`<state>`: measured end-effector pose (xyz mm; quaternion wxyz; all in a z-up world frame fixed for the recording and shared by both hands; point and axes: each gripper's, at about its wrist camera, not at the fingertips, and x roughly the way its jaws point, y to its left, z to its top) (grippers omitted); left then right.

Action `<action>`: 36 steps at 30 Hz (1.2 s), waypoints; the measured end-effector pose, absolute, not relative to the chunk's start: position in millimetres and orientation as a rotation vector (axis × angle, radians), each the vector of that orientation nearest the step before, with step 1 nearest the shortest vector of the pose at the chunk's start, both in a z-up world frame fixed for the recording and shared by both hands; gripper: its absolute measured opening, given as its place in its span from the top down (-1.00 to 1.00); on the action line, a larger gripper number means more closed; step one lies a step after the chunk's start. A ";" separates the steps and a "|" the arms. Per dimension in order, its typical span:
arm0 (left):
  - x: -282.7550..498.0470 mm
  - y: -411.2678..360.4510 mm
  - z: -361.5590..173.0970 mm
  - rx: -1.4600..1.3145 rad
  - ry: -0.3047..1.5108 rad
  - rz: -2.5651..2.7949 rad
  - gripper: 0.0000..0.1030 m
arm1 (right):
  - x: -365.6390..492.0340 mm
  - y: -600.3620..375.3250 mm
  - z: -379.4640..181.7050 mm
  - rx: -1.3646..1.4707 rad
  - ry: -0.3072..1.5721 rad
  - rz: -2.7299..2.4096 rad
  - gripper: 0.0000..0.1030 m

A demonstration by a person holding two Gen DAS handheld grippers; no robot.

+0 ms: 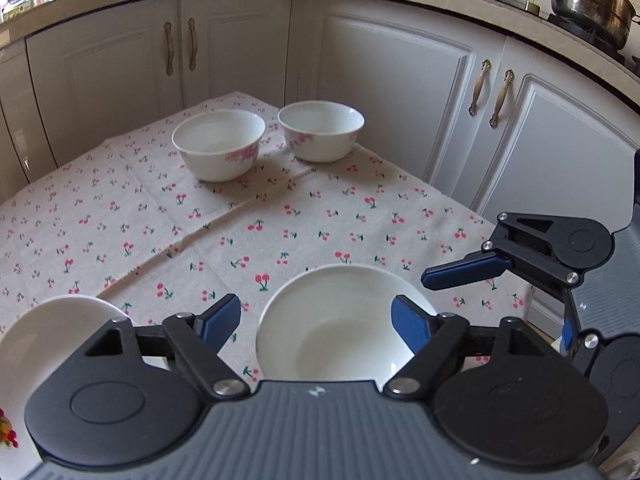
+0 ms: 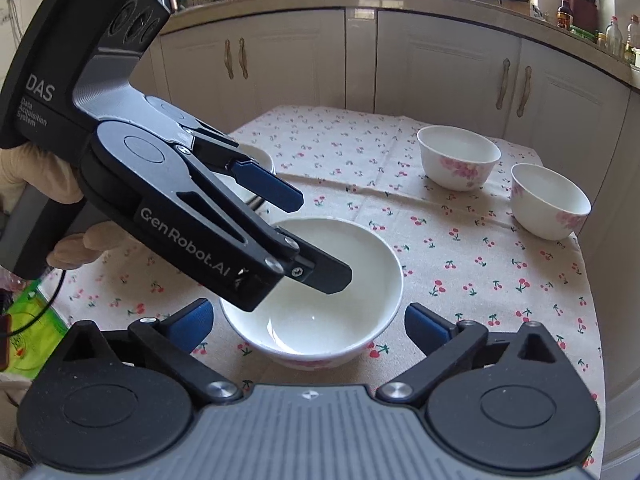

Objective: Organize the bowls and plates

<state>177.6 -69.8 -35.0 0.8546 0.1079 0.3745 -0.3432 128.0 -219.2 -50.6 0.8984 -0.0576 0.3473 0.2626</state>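
White bowl (image 2: pixel 320 292) half hidden by left gripper (image 2: pixel 316 236), seemingly unheld

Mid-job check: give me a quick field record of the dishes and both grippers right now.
near bowl: on the cloth, between both grippers
far bowls: two floral ones, left and right, side by side, apart
fourth dish: white, at left edge, partly hidden
left gripper: jaws open, over near bowl, holding nothing
right gripper: jaws open, flanking near bowl, not gripping
surface: cherry-print cloth
stacking: none yet
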 end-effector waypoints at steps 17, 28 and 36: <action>255.3 -146.5 5.2 0.336 0.735 -0.761 -0.61 | 191.5 -312.9 -36.1 -0.136 0.595 0.256 -1.00; 333.3 -210.2 -14.2 0.408 0.785 -0.787 -0.61 | 257.8 -352.4 -62.2 -0.140 0.617 0.254 -1.00; 373.1 -238.4 -36.0 0.428 0.840 -0.805 -0.61 | 291.4 -363.2 -75.2 -0.130 0.629 0.277 -1.00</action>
